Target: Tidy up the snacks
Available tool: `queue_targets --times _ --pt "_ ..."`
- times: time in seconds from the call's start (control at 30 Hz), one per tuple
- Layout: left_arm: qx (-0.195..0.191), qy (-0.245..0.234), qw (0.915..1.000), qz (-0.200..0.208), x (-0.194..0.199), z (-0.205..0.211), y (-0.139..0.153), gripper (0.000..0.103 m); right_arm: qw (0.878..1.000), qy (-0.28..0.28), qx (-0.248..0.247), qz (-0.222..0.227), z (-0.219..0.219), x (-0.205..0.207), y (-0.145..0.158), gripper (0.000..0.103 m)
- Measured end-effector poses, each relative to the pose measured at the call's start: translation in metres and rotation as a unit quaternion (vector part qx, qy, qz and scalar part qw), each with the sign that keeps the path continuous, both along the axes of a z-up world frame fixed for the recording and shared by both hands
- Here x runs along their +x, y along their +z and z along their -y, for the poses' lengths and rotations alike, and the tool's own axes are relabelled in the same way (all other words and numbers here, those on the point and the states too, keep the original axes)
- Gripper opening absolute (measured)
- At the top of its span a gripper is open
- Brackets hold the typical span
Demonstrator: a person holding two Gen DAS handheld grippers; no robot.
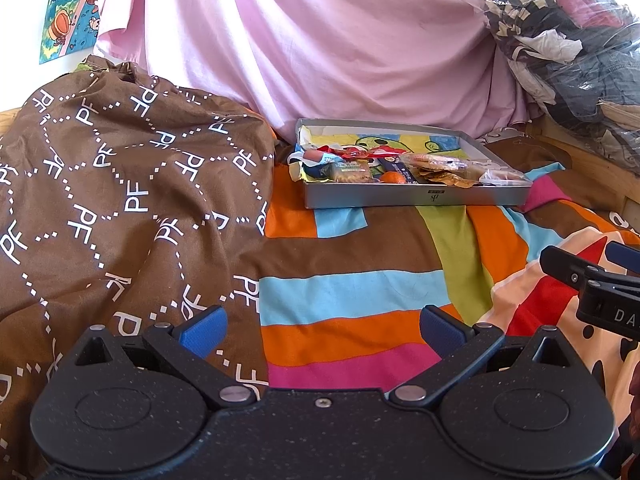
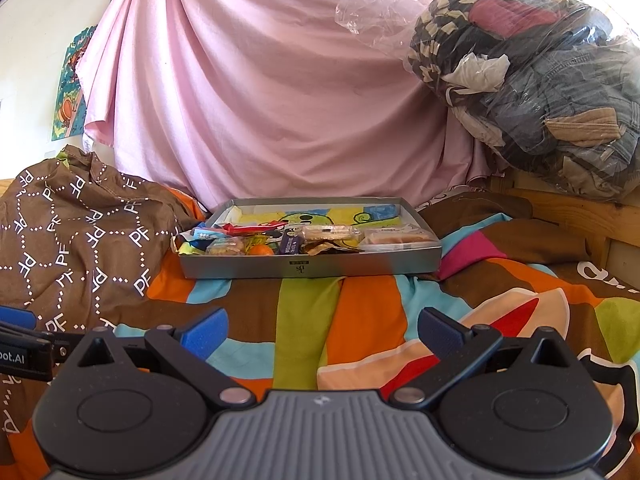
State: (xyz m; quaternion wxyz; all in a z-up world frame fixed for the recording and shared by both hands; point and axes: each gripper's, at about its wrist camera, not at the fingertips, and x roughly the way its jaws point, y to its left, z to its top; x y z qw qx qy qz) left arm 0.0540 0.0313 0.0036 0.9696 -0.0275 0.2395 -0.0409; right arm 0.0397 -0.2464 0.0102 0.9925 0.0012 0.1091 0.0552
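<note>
Snacks (image 2: 304, 236) in crinkly wrappers fill a shallow grey cardboard tray (image 2: 312, 266); both claws (image 1: 322, 330) (image 2: 322, 330) gape empty.

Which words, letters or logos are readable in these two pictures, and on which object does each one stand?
"PF": repeated in white all over the brown cloth.
"DA": cut off, on the right gripper body.
"oot.AI": cut off, on the left gripper body.
Small dark logo on the front wall of the grey snack box: too small to read.
Print on the snack wrappers: too blurred to read.
</note>
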Motion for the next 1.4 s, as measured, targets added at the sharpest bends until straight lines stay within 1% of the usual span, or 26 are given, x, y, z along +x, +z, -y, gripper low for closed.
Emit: queue_targets --times 0.27,0.43,0.5,0.63,0.7,1.17,1.4 --pt "0.003 0.002 1.0 -0.002 0.0 0.0 -0.001 0.102 1.0 0.001 -0.001 -0.001 -0.001 0.0 -0.001 0.103" --pt "0.008 0.004 0.9999 -0.011 0.002 0.0 0.0 0.102 1.0 0.0 -0.001 -0.003 -0.001 0.0 -0.002 0.103" --pt "0.018 0.013 0.9996 -0.019 0.003 0.002 0.0 0.102 1.0 0.001 -0.001 -0.004 -0.001 0.0 -0.003 0.103" --pt "0.064 0.046 0.9961 -0.04 0.006 0.008 -0.002 0.102 1.0 0.001 -0.001 -0.005 -0.001 0.0 -0.003 0.103" --pt "0.074 0.05 0.9948 -0.049 0.008 0.008 -0.004 0.102 1.0 0.001 -0.001 -0.005 -0.001 0.0 -0.003 0.103" --pt "0.052 0.03 0.9959 -0.068 0.01 0.009 -0.004 0.1 1.0 0.002 -0.002 -0.008 -0.001 0.001 -0.002 0.103" --pt "0.053 0.025 0.9959 -0.069 0.01 0.009 -0.005 0.1 1.0 0.005 -0.004 -0.013 -0.003 0.002 -0.003 0.103"
